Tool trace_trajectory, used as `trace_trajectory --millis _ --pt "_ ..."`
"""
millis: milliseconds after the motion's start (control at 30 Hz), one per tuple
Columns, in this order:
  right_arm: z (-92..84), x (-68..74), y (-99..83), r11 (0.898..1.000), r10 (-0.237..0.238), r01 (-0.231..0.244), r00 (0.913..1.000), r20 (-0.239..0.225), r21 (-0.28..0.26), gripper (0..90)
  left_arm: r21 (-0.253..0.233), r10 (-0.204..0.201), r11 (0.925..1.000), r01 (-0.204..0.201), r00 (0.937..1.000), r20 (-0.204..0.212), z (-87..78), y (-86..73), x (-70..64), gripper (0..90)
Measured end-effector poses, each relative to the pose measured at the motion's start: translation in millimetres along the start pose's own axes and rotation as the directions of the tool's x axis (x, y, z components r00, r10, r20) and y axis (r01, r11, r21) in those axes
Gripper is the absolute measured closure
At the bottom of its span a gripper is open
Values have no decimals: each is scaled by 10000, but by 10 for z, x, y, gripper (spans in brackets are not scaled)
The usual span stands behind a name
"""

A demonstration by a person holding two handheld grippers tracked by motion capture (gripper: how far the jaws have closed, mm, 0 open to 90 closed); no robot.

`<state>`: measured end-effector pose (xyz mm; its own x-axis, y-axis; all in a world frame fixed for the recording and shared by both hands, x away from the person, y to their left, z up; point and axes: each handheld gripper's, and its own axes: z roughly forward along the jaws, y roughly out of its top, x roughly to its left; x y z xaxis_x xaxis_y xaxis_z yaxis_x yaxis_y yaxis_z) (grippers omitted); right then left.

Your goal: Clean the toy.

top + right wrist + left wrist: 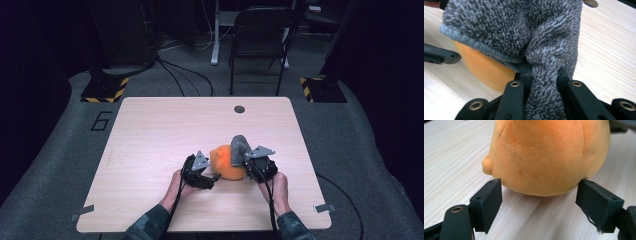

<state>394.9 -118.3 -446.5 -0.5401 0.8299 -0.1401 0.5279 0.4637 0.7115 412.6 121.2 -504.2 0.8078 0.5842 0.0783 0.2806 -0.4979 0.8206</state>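
An orange plush toy [227, 164] rests on the wooden table [160, 130], close to its near edge. In the left gripper view the plush toy [549, 155] bulges just beyond my left gripper [542, 202], whose jaws stand open on either side of its lower end; the pads [489, 200] are at its sides without squeezing it. From the high view the left gripper [215, 176] lies at the toy's left. A grey terry cloth [239, 147] drapes over the toy's right side. My right gripper [544, 72] is shut on a bunched fold of the grey cloth [511, 27], with the right gripper [246, 161] at the toy's right.
A round cable hole [239, 109] sits near the table's far edge. A folding chair [260, 35] stands on the floor beyond the table. Two striped floor bases [105, 90] flank the far corners. Bare tabletop stretches to the left and toward the back.
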Motion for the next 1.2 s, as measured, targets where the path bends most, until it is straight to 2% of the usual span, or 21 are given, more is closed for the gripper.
trace_trajectory --millis 133,233,400,600,733,800,867,967,1033,1100,1200 --pt "5 -1 0 10000 23 -23 10000 25 -18 760 81 669 9977 -666 9970 -391 29 -4 -26 206" --pt "6 0 1 10000 43 -43 10000 28 -9 760 338 1281 9914 -1263 9900 -583 96 -22 -67 219" --pt "12 4 -2 10000 14 -14 10000 67 -55 760 38 1422 9898 -1423 9870 -747 134 -36 -79 276" --pt "12 11 -10 10000 8 -8 10000 54 -48 760 -164 1661 9855 -1689 9798 -1110 157 -50 -134 459" --pt "6 18 -13 9999 106 -107 9999 -37 -103 759 -303 1525 9871 -1571 9810 -1199 173 -55 -120 628" --pt "-27 -2 -10 9996 100 -104 9998 -146 -259 759 -452 1358 9889 -1413 9847 -1090 177 -57 -99 698" --pt "-106 -79 -10 9976 305 -316 9994 -183 -617 758 -535 1250 9900 -1308 9871 -1000 179 -52 -78 733" --pt "-289 -302 -61 9926 833 -808 9962 242 -903 757 -586 1183 9906 -1236 9892 -864 188 -68 -45 751" --pt "-394 -473 -169 9901 1209 -1149 9900 731 -808 756 -606 1048 9921 -1100 9909 -840 189 -75 -38 758" --pt "-428 -612 -321 9874 1536 -1485 9826 1041 -547 756 -651 1042 9918 -1095 9913 -802 194 -78 -30 764" --pt "-334 -704 -499 9838 1757 -1790 9747 1379 114 754 -733 941 9923 -994 9930 -717 198 -80 -20 778"
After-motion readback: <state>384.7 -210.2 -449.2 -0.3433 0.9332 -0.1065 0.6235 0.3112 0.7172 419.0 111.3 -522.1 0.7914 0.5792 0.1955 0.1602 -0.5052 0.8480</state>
